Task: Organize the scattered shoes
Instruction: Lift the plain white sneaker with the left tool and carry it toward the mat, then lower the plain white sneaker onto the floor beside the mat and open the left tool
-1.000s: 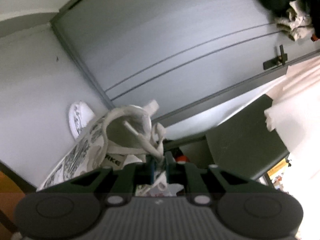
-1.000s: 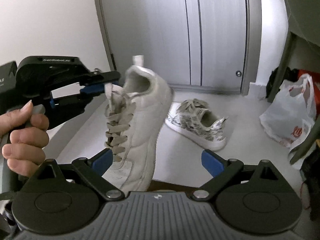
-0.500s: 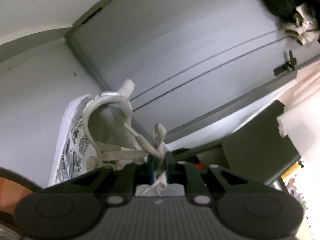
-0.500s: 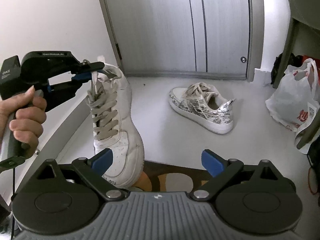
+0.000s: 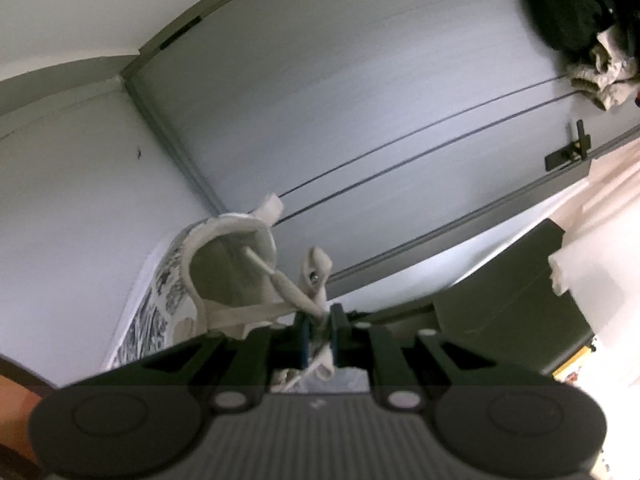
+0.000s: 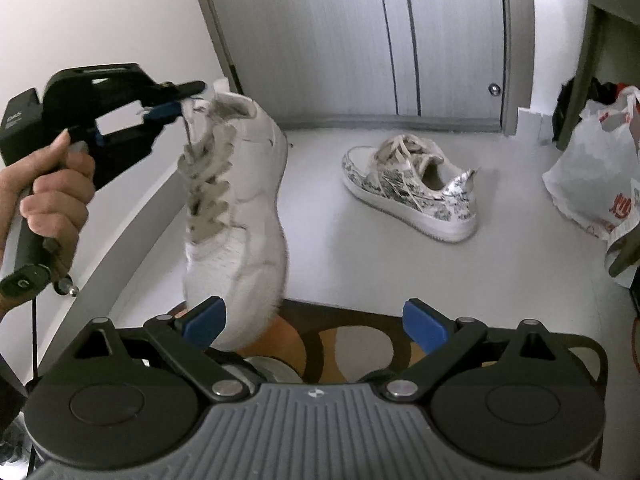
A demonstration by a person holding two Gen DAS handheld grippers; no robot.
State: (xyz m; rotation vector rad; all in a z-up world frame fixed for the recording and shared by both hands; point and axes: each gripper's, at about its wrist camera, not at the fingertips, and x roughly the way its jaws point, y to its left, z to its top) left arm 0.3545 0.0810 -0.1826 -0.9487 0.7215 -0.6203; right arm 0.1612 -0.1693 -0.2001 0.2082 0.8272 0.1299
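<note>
Right wrist view: left hand-held gripper (image 6: 182,100) clamped on laces of white sneaker (image 6: 240,216), hanging toe-down over rug (image 6: 344,344); right hand-held gripper (image 6: 314,320) wide, empty; patterned sneaker (image 6: 412,192) on floor (image 6: 360,264), unsorted; task judged early.

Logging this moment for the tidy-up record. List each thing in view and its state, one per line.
Left tongs: shut on the white shoe's laces.
White shoe: hanging toe-down, off the floor.
Right tongs: open, empty.
Patterned shoe: upright on the floor, laces loose.
Sliding doors: closed.
Plastic bag: slumped on the floor.
</note>
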